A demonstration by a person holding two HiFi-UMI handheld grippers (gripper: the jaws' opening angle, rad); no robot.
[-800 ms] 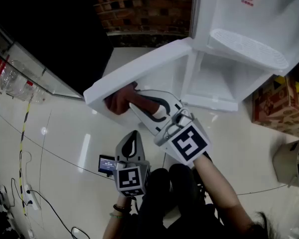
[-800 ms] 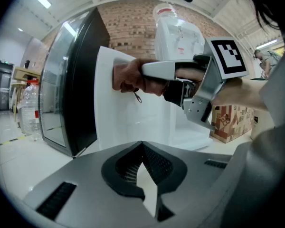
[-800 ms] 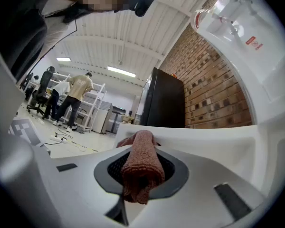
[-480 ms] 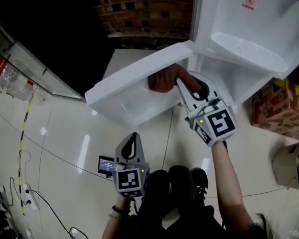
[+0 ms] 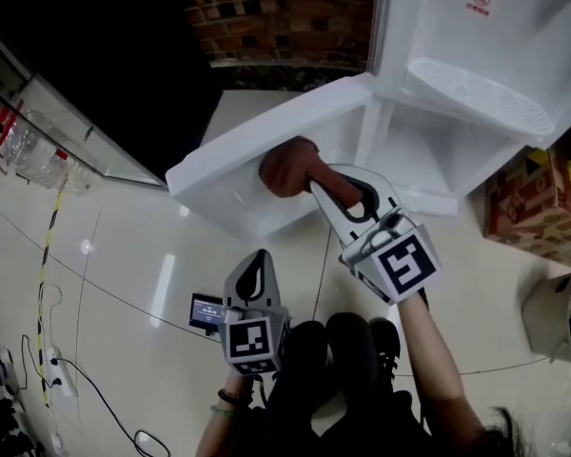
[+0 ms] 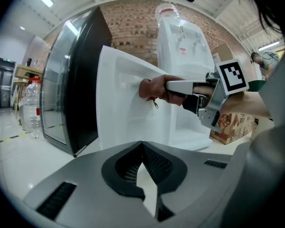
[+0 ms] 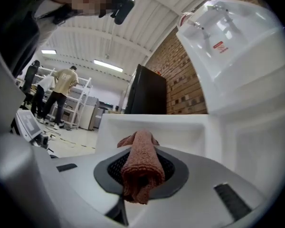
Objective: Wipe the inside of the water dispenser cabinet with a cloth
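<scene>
The white water dispenser [image 5: 476,46] stands at the upper right, its lower cabinet [image 5: 438,160] open. The cabinet door [image 5: 230,198] swings out to the left. My right gripper [image 5: 311,177] is shut on a rolled reddish-brown cloth [image 5: 287,168] and presses it against the door's inner face. The left gripper view shows the cloth [image 6: 154,88] on the door [image 6: 123,108] from the side. In the right gripper view the cloth [image 7: 140,175] sticks out between the jaws toward the door [image 7: 180,132]. My left gripper [image 5: 257,272] hangs low above the floor, shut and holding nothing.
A black glass-front cooler [image 6: 71,89] stands left of the door, with water bottles [image 5: 24,150] beyond it. A cardboard box [image 5: 533,198] sits right of the dispenser. Cables [image 5: 38,350] and a small screen device [image 5: 206,312] lie on the floor. People [image 7: 61,94] stand far off.
The right gripper swept the cloth along the door's inner face, from its left part toward the hinge side, then partly back to the left. The left gripper stayed still.
</scene>
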